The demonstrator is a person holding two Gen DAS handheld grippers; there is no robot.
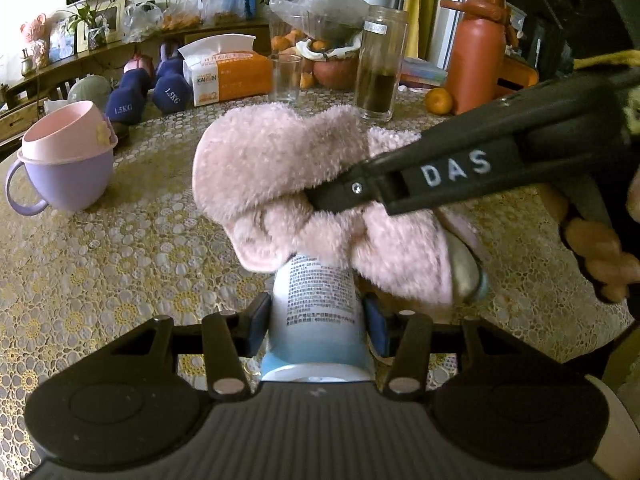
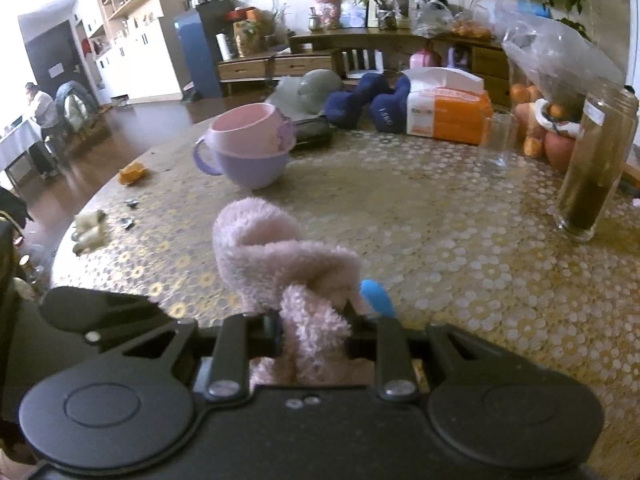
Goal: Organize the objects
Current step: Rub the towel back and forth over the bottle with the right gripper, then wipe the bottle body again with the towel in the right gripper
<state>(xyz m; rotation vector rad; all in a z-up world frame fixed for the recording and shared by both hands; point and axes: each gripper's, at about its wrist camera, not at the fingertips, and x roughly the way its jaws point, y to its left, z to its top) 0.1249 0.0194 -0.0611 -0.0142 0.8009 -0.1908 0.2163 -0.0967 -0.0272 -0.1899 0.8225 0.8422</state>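
My left gripper (image 1: 318, 322) is shut on a white and blue tube (image 1: 318, 308) with printed text. A fluffy pink cloth (image 1: 280, 172) lies over the tube's far end. My right gripper (image 1: 332, 196) comes in from the right, marked DAS, and is shut on that cloth. In the right wrist view the right gripper (image 2: 314, 330) pinches the pink cloth (image 2: 280, 264) above the lace-covered table (image 2: 440, 248). A blue part (image 2: 378, 298) shows just right of the cloth.
A pink cup stacked in a purple mug (image 1: 66, 172) stands at left; it also shows in the right wrist view (image 2: 250, 148). Blue dumbbells (image 1: 168, 92), a tissue pack (image 1: 228, 72), a glass (image 1: 285, 78), a tall jar (image 1: 378, 64), an orange flask (image 1: 476, 56) and fruit stand at the back.
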